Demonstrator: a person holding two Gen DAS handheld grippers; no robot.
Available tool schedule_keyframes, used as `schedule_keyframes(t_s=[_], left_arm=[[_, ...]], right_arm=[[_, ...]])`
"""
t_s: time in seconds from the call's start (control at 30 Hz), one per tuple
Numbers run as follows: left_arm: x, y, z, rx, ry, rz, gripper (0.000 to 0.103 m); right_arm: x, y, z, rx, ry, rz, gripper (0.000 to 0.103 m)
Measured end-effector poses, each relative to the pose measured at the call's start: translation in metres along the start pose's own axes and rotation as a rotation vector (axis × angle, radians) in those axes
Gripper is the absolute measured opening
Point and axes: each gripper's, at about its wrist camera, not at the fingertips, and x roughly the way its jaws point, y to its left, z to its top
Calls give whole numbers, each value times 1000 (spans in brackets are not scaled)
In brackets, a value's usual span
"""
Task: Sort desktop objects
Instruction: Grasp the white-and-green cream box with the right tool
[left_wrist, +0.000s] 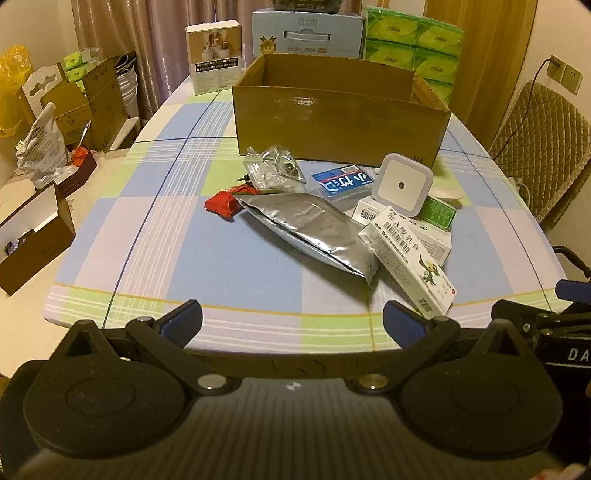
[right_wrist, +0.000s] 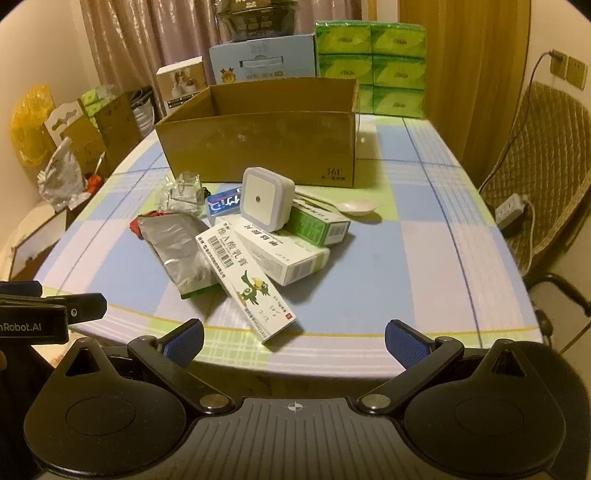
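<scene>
While both the left gripper (left_wrist: 291, 325) and right gripper (right_wrist: 293, 341) hover with jaws spread wide and empty, boxes (right_wrist: 245, 275) and a foil pouch (left_wrist: 310, 230) clutter the tabletop (left_wrist: 221, 266) before the cardboard box (left_wrist: 340, 122).

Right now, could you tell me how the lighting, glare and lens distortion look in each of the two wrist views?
Left wrist view: warm, dim yellowish light; glare on the crinkled silver foil pouch and a sheen on the cardboard box front; fisheye bends the table edge into a curve; corners vignetted black. Right wrist view: same warm cast; the white night light is brightest; the medicine box throws a soft shadow.
</scene>
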Motion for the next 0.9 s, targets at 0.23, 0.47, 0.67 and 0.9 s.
schedule_keyframes(t_s=[0.23,0.47,0.67,0.9], left_arm=[[7,8,3,-6,0,1,102],[23,19,16,-23,1,-48,102],[44,23,31,1,-7,-75,102],[65,26,38,22,-2,-86,102]], right_arm=[[5,1,-1,-61,-19,61,101],[30,13,9,-246,-19,85,101],[73,21,7,-378,88,114,76],[107,20,7,-382,124,134,60]])
